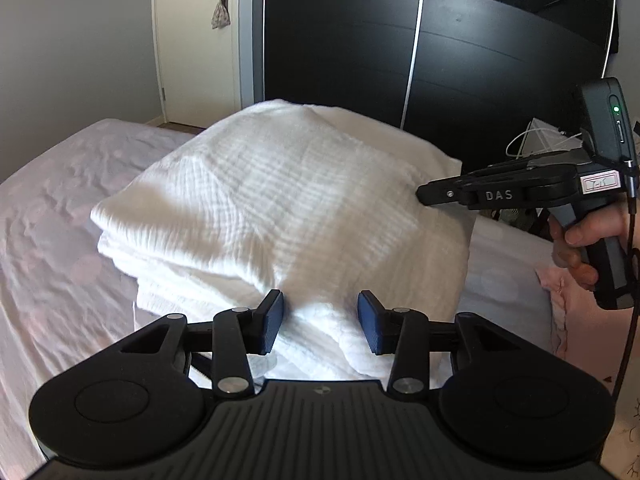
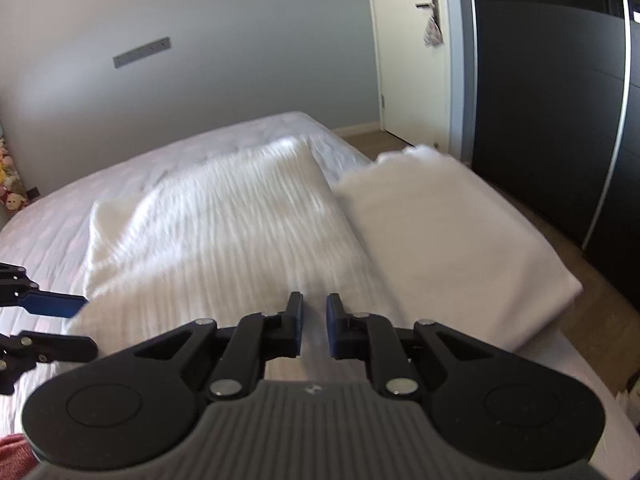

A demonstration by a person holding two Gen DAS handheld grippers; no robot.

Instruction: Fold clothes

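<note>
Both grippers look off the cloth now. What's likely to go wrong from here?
1. The folded white cloth is puffy, with loose stacked layers at its near edge; with the left gripper and right gripper both open and gripping nothing, the fold may spring open.
2. A second white cloth overhangs the bed edge and could slide to the floor if nudged.
</note>
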